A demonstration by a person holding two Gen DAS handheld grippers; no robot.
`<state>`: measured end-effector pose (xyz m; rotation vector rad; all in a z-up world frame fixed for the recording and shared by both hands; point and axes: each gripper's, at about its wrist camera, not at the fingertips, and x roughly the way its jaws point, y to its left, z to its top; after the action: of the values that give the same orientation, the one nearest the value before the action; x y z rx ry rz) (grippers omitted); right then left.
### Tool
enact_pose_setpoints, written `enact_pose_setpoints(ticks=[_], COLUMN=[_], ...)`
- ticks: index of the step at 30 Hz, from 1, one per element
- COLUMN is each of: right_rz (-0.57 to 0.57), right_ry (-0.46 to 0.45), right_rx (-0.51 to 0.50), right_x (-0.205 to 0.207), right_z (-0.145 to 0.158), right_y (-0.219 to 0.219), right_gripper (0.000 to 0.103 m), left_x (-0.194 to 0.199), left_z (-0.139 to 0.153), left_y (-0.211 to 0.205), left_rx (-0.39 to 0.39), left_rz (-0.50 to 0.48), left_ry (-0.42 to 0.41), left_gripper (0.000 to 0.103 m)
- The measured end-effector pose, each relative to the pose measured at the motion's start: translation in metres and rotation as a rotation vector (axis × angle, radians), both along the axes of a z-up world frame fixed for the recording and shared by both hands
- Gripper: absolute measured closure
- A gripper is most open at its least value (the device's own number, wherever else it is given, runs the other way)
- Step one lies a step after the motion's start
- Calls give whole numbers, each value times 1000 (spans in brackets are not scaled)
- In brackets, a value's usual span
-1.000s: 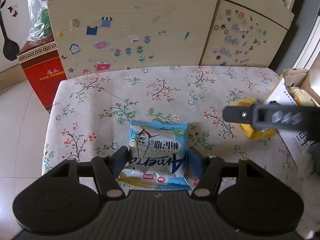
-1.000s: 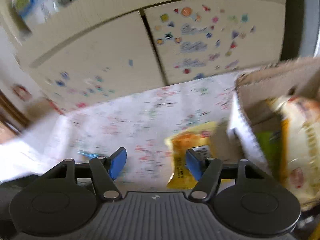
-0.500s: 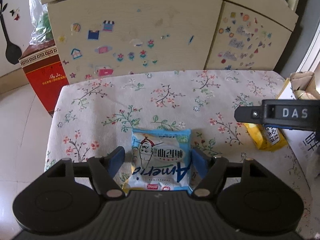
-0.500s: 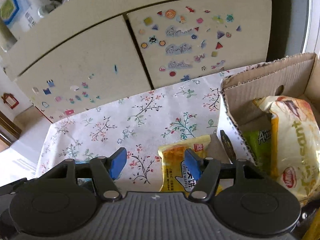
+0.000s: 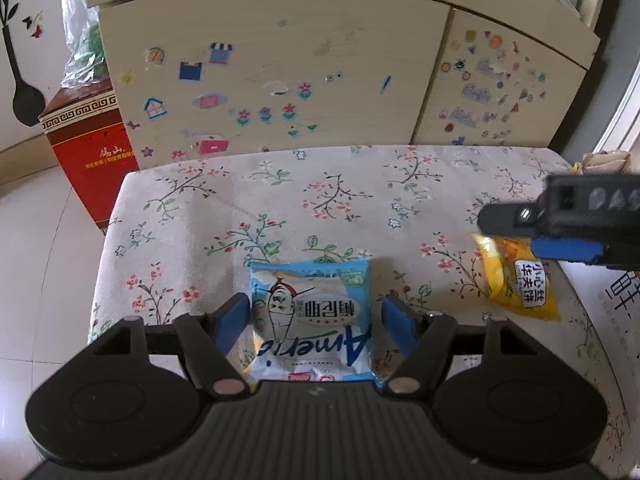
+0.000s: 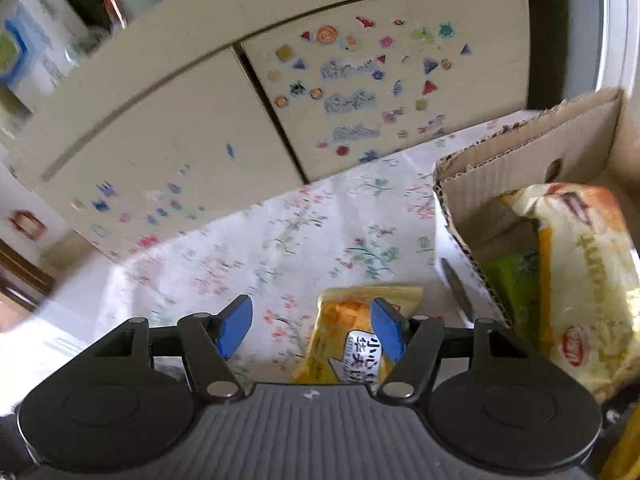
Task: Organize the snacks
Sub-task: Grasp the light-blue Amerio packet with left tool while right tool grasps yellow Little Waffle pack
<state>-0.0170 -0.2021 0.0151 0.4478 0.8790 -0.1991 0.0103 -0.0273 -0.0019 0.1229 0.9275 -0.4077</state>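
Note:
A light blue snack packet (image 5: pixel 312 316) lies flat on the floral tablecloth (image 5: pixel 280 200). My left gripper (image 5: pixel 314 322) is open, its blue pads on either side of the packet and apart from it. A yellow waffle packet (image 5: pixel 516 280) lies further right; it also shows in the right wrist view (image 6: pixel 352 336). My right gripper (image 6: pixel 310 326) is open just above the yellow packet, its right pad over the packet's middle. The right gripper also shows from the side in the left wrist view (image 5: pixel 568 220).
A cardboard box (image 6: pixel 520 160) stands at the table's right, holding a large yellow snack bag (image 6: pixel 580 280) and a green packet (image 6: pixel 508 280). A sticker-covered cabinet (image 5: pixel 280 72) stands behind the table. A red box (image 5: pixel 88 152) stands on the floor at the left.
My left gripper has pulled back and risen a little, with the blue packet still between its open pads. My right gripper has shifted over the yellow packet and stays open.

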Motion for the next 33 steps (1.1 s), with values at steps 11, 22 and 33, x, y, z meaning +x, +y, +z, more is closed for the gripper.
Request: enact_pose_setpoints(ticks=[11, 22, 33], right_rz=[-56, -158, -131], right_ry=[-44, 92, 102], right_rx=[97, -10, -211], right_x=[-5, -5, 7], right_z=[9, -3, -26], right_y=[-3, 9, 27], right_gripper=[29, 29, 21], left_x=[7, 6, 5], left_z=[3, 0, -4], left_y=[4, -3, -7], left_rx=[-35, -19, 26], left_rz=[45, 31, -10], left_ry=[16, 11, -16], left_gripper=[31, 30, 27])
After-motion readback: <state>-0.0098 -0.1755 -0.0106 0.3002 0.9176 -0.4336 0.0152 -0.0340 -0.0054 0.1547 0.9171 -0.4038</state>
